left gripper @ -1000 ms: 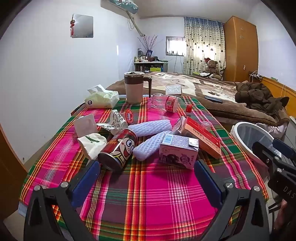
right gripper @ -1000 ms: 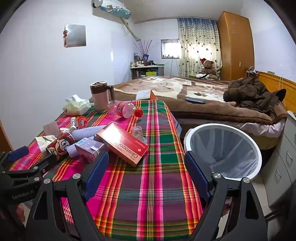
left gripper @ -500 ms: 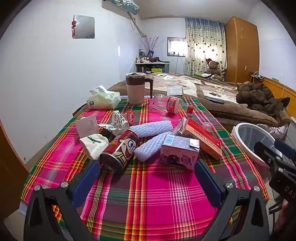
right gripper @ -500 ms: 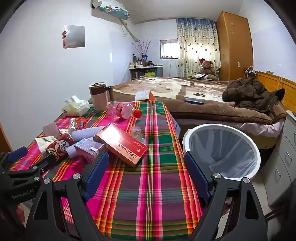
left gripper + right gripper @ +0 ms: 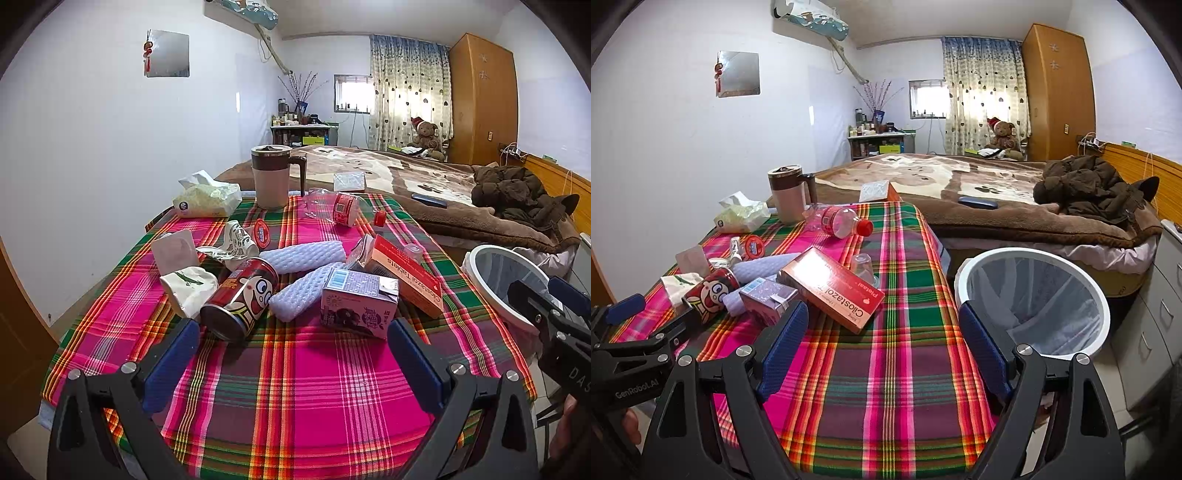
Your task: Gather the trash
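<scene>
Plaid table (image 5: pixel 295 387) unchanged, both grippers still spread, slightly nearer.

Toppled red can (image 5: pixel 240 297) beside purple carton (image 5: pixel 358 302)

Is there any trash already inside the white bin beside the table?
No: the white bin shows only its clear liner inside, with no item visible in it.

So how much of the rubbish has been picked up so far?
None that shows. The lined bin beside the table looks empty. The left gripper and right gripper hang open with nothing in them. The red can, purple carton, tablet box and plastic bottle lie on the plaid tablecloth.
</scene>
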{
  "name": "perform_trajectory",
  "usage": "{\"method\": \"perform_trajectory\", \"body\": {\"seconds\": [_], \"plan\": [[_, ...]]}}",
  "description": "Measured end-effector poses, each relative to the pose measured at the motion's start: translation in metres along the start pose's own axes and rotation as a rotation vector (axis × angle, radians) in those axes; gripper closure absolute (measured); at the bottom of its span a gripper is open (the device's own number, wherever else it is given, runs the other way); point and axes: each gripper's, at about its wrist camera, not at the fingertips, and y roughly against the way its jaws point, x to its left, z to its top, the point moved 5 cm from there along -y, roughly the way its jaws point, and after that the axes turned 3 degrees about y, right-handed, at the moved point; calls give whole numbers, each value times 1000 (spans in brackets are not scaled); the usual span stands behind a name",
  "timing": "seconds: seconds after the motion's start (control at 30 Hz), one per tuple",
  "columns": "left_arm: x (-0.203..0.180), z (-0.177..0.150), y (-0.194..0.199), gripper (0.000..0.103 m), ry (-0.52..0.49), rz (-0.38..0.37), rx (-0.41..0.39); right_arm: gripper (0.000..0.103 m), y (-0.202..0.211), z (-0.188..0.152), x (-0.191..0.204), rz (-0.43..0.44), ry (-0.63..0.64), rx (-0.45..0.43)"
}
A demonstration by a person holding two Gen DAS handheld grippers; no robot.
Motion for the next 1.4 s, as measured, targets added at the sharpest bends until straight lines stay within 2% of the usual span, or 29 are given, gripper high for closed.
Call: {"method": "perform_trajectory", "body": {"seconds": [1.4], "plan": [[5, 2, 6, 0, 12, 0, 0, 18, 1, 0, 3, 1, 5, -2]]}}
